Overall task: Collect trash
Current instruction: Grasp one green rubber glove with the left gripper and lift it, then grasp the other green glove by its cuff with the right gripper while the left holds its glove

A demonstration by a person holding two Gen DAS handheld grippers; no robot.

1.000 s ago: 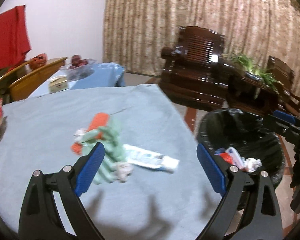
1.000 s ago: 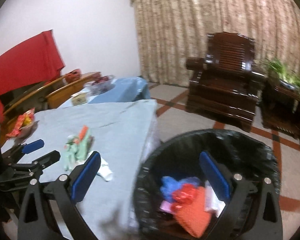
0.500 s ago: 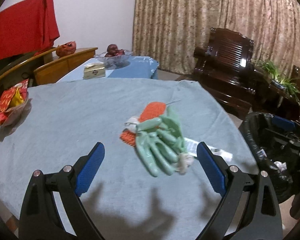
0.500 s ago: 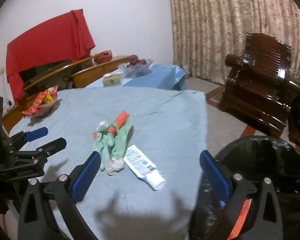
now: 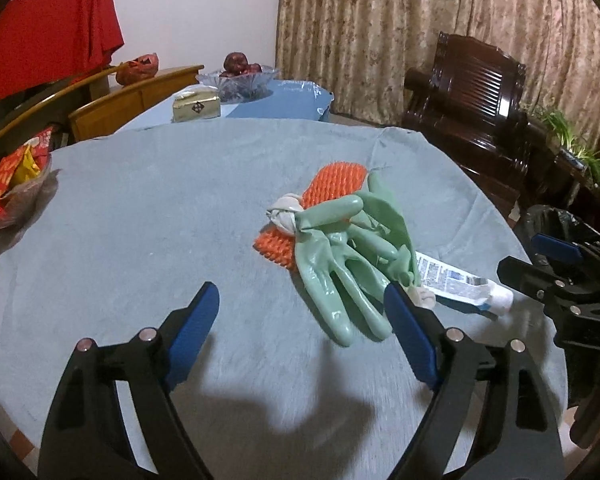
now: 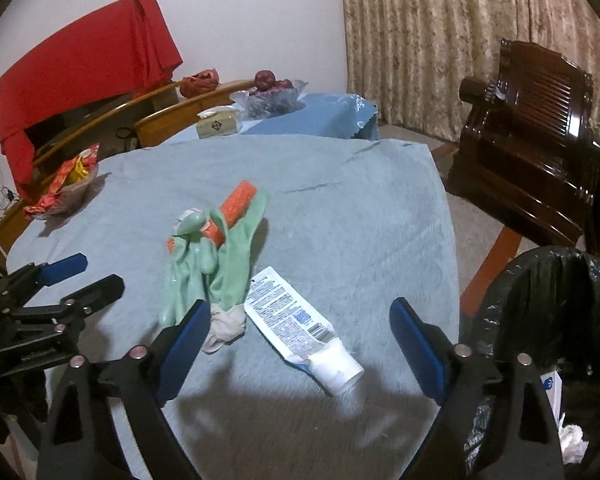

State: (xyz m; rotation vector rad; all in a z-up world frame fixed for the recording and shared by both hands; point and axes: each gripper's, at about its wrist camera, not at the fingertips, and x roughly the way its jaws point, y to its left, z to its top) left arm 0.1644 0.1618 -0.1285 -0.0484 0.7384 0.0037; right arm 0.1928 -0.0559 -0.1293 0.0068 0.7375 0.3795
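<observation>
Your left claw [image 5: 302,320] hangs over the near part of the tabletop [image 5: 140,220] with its jaws spread but closing, and nothing but bare cloth lies between them; the green gloves [image 5: 348,256] sit just past its right finger. Your right claw [image 6: 296,334] is also spread and closing, and the toothpaste tube [image 6: 296,324] lies flat on the cloth between its fingers, cap end toward you, with neither pad pressing on it. The gloves are piled in a heap touching the tube's far end, draped over an orange ridged thing [image 5: 328,184] that pokes out behind them, with a crumpled whitish scrap [image 6: 224,326] at the near edge of the heap, close beside your right claw's left finger. From the left view, the right claw shows at the right edge, just by the tube. The black-lined trash bin [image 6: 548,300] stands off the tabletop's right side, low and close to your right claw, with some white litter already in it. At the far left of the tabletop sits a dish of red and yellow wrappers [image 5: 12,184]. The tabletop is round and covered in a pale blue-grey cloth. Beyond it, a second table with a blue cover carries a small box [image 5: 196,106] and a glass bowl of dark fruit [image 5: 240,76]. A red cloth [image 6: 80,68] hangs over the wooden chairs by the white wall, a dark carved armchair [image 6: 536,128] stands to the right, and patterned beige curtains [image 5: 420,20] fill the back.
</observation>
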